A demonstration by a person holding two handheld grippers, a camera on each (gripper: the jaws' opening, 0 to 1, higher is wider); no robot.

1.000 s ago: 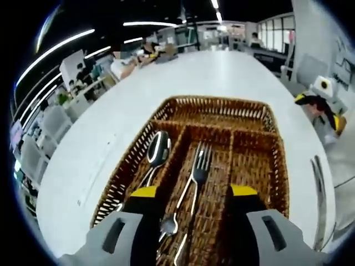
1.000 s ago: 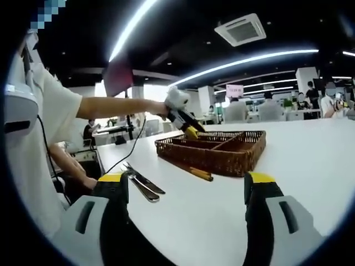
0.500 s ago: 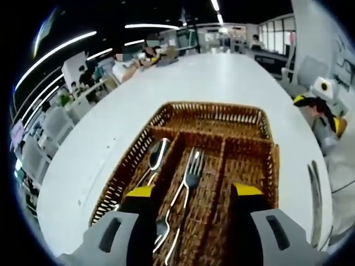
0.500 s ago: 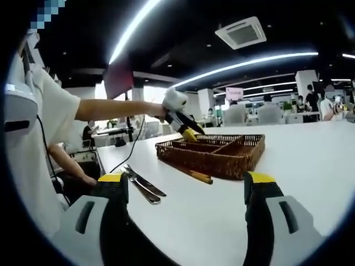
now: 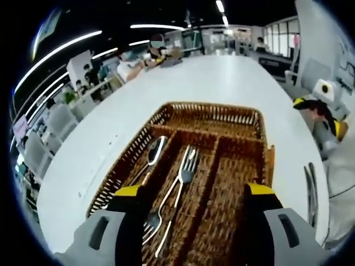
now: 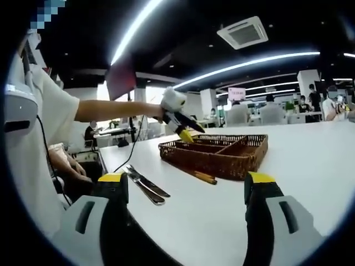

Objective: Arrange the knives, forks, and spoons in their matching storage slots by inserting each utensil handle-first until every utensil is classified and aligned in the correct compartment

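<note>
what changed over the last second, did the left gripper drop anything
The left gripper has lifted and drawn back a little from the wicker tray, jaws open and empty throughout, so nothing was let go. The spoon and fork stay in their slots, and the knives remain on the table.

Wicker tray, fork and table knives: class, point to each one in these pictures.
Wicker tray (image 5: 132, 153), left gripper view, left rim.
Fork (image 5: 187, 166), left gripper view, its tines.
Table knives (image 6: 145, 185), right gripper view, mid-blade on the table.
</note>
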